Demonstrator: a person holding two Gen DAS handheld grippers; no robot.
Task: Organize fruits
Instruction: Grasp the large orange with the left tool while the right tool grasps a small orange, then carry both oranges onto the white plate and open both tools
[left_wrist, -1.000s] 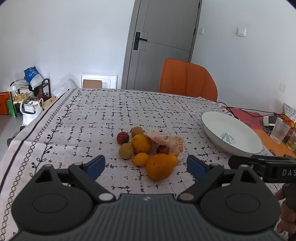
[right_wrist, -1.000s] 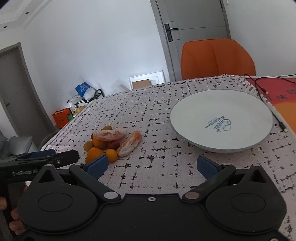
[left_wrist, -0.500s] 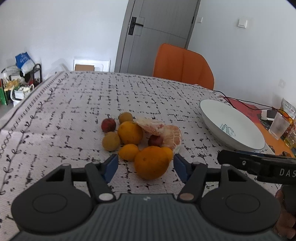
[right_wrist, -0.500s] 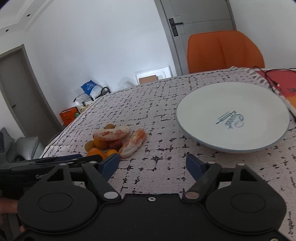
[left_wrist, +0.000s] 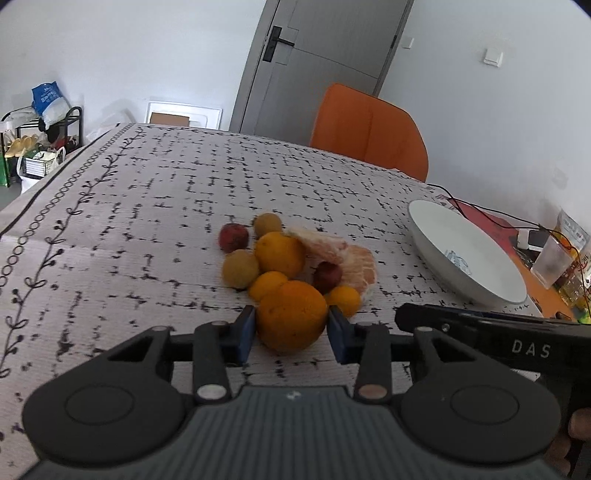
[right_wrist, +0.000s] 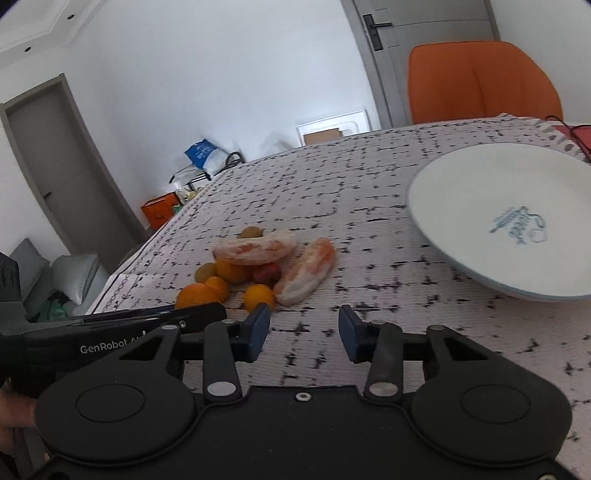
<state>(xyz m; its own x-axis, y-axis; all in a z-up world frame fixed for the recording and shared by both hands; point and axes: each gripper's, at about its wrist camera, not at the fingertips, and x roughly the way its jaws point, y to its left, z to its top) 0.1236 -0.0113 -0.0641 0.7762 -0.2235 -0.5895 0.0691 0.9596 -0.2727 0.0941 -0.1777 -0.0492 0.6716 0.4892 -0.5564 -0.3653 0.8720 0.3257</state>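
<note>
A pile of fruit lies mid-table: a large orange (left_wrist: 291, 315), a second orange (left_wrist: 280, 254), small yellow and red fruits, and peeled pomelo pieces (left_wrist: 360, 264). My left gripper (left_wrist: 291, 326) is shut on the large orange at the near edge of the pile, a blue pad on each side. My right gripper (right_wrist: 303, 330) is partly open and empty, just above the cloth to the right of the pile (right_wrist: 255, 266), near a pomelo piece (right_wrist: 306, 271). An empty white plate (right_wrist: 461, 266) lies to the right; it also shows in the left wrist view (left_wrist: 436, 236).
An orange chair (left_wrist: 369, 133) stands at the far side of the table. A plastic cup (left_wrist: 552, 260), cables and packets lie right of the plate. The table's left edge drops to a floor with bags and a rack (left_wrist: 40, 147).
My left gripper has moved forward to the pile and closed its jaws onto the large orange. My right gripper has narrowed its jaws and shifted left toward the pile.
</note>
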